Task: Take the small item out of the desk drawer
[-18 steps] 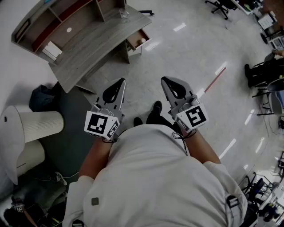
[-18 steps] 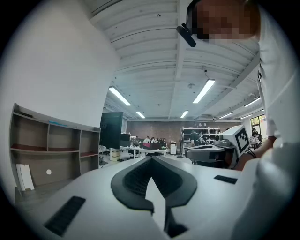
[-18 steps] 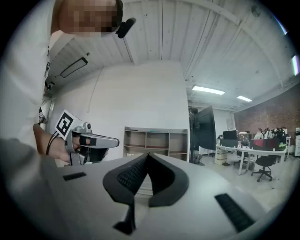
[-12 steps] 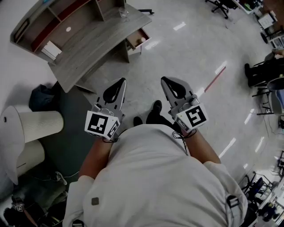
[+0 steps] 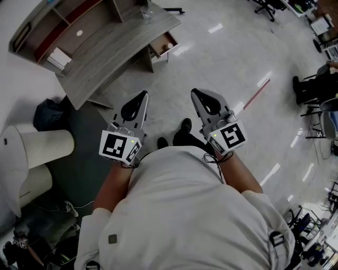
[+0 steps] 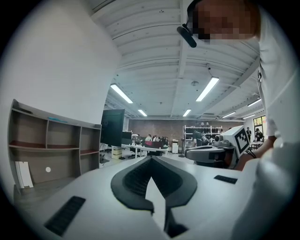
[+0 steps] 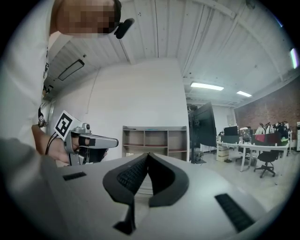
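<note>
In the head view a grey wooden desk [image 5: 113, 45] stands at the upper left, and its drawer [image 5: 160, 49] is pulled open at the right end. Something small and pale [image 5: 169, 46] lies in the drawer. Both grippers are held level in front of the person's body, well short of the desk. My left gripper [image 5: 143, 94] is shut with nothing in it, its tips meeting in the left gripper view [image 6: 151, 158]. My right gripper [image 5: 194, 92] is shut and empty too [image 7: 148, 154]. Each gripper view shows the other gripper alongside.
A clear glass [image 5: 146, 11] stands on the desk, with a shelf unit [image 5: 63, 29] behind it. A white cylindrical appliance [image 5: 37, 150], a dark bag [image 5: 48, 113] and a dark mat [image 5: 84, 158] lie to the left. Office chairs [image 5: 311, 87] stand at the right.
The head view has shifted slightly, so the desk sits a little higher and further left. Both grippers stay shut in the same pose in front of the body.
</note>
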Demonstrator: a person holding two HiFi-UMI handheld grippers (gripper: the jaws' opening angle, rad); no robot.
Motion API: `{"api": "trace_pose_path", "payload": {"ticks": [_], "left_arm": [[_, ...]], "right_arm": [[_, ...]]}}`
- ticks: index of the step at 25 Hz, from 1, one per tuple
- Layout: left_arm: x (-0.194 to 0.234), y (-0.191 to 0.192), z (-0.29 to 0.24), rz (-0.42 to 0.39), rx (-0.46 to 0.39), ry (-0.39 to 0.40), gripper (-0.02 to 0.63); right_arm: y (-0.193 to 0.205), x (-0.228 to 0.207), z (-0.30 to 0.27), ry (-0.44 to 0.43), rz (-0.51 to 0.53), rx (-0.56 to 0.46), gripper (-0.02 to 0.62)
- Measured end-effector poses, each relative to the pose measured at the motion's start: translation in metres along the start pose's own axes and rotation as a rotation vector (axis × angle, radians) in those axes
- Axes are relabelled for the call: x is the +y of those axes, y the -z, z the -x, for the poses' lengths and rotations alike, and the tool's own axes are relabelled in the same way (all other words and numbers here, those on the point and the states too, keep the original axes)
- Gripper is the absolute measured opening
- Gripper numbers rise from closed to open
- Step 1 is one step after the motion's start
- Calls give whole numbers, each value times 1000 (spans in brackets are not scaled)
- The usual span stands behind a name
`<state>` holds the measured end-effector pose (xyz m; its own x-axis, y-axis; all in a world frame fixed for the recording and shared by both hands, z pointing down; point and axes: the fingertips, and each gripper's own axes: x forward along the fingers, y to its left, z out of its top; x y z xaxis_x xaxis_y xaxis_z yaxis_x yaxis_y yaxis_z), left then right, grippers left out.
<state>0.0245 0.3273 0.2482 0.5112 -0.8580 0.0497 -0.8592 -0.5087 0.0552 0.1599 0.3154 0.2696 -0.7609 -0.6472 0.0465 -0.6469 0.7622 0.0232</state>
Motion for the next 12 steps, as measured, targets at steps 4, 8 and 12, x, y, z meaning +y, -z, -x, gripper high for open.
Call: {"api": "trace_pose_path", "payload": {"ticks": [4, 8, 12], "left_arm": [[1, 0, -22, -2, 3, -19, 15], [3, -2, -55, 0, 3, -44, 15], [1, -2, -92, -4, 3, -59, 15]], "right_arm": [[1, -24, -8, -18, -2, -2, 20], [1, -55, -18, -53, 3, 0, 20], [2, -88, -26, -88, -5, -4, 20]]}}
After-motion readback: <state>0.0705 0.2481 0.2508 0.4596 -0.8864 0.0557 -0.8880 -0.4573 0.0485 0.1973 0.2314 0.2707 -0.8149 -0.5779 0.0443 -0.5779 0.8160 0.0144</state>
